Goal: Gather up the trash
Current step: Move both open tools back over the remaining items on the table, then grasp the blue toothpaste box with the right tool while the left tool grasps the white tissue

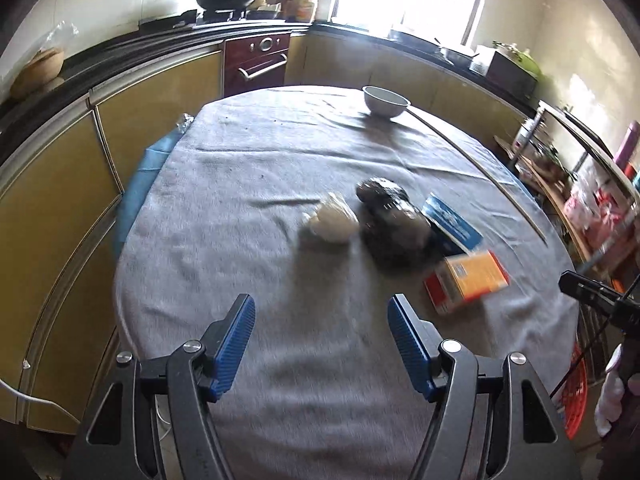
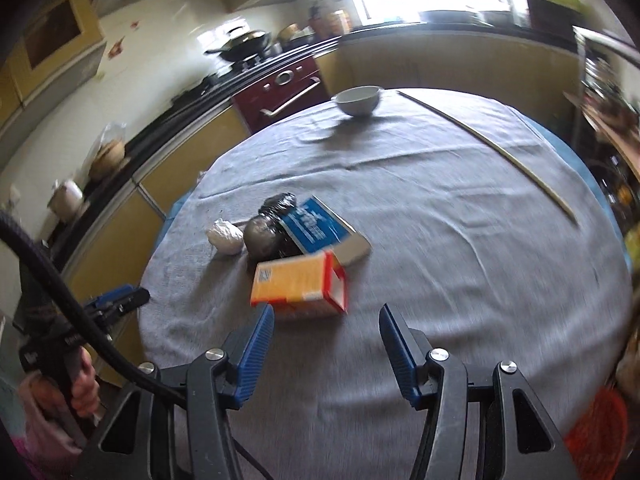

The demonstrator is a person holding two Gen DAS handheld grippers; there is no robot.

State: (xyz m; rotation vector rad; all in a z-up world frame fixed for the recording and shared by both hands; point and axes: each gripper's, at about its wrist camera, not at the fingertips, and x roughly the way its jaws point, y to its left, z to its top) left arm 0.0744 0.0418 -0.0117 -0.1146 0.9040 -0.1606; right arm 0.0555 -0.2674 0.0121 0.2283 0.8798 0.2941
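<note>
Round tabletop (image 1: pixel 248 184) under a grey cloth, kitchen counters behind. Both frames smeared by motion blur.

Left wrist view: left gripper (image 1: pixel 322 312) over the near edge of the cloth, jaws apart, nothing between the blue pads. Trash sits grouped near mid-table, well ahead of the jaws: a white crumpled wad (image 1: pixel 332 222), just right of it a black crumpled bag (image 1: pixel 394 224), then a blue-and-white flat packet (image 1: pixel 452 224) touching the bag's right side, and nearest, an orange-and-red carton (image 1: pixel 466 282). White bowl (image 1: pixel 386 101) at the far edge; a long thin stick (image 1: pixel 480 168) runs along the right side of the cloth. This view alone shows the cluttered shelf rack (image 1: pixel 580 184) at right, and the tip of the right gripper (image 1: pixel 592 292) poking in at the right edge.

Right wrist view: right gripper (image 2: pixel 326 324) with jaws apart and empty, the orange-and-red carton (image 2: pixel 300 280) just ahead of the left pad, not touching that I can tell. The packet (image 2: pixel 316 224) overlaps the black bag (image 2: pixel 268 224) here; the wad (image 2: pixel 226 236) lies beside the bag, farthest left. Only this view shows a grey end flap on the packet, the person's hand (image 2: pixel 82 390) on the left gripper's handle, a black cable (image 2: pixel 60 284), and a red basket (image 2: pixel 596 432) low right. Bowl (image 2: pixel 358 100) and stick (image 2: pixel 492 148) again at the far side.
</note>
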